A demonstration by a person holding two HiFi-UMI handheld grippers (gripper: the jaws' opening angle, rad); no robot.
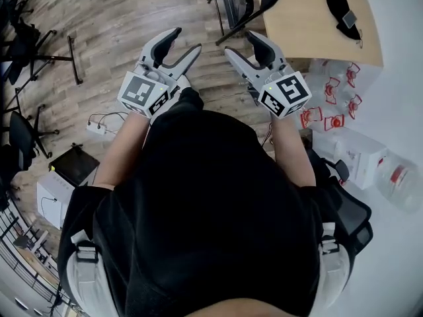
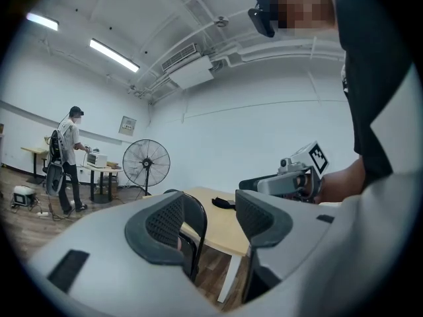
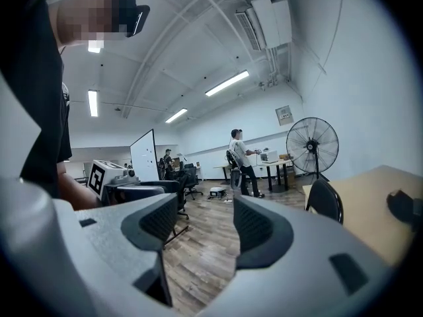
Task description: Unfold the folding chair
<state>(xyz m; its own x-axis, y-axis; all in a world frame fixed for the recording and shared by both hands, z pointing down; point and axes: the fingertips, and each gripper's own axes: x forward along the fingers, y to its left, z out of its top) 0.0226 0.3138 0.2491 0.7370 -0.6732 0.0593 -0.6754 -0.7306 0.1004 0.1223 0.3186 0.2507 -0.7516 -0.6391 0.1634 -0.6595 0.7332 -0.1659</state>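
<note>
The folding chair [image 1: 239, 4] is black, the table [image 1: 304, 20] tan, the floor [image 1: 125, 18] brown wood-grain

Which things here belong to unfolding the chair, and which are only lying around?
For the job: folding chair, left hand-held gripper, right hand-held gripper, both open and empty.
Lying about: table, black pouch on it, plastic bottles, standing fan.

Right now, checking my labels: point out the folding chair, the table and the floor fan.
folding chair [image 3: 325, 202]: right gripper view, on its black backrest.
table [image 1: 310, 18]: head view, on its bare wooden top.
floor fan [image 2: 146, 163]: left gripper view, on its round grille.
</note>
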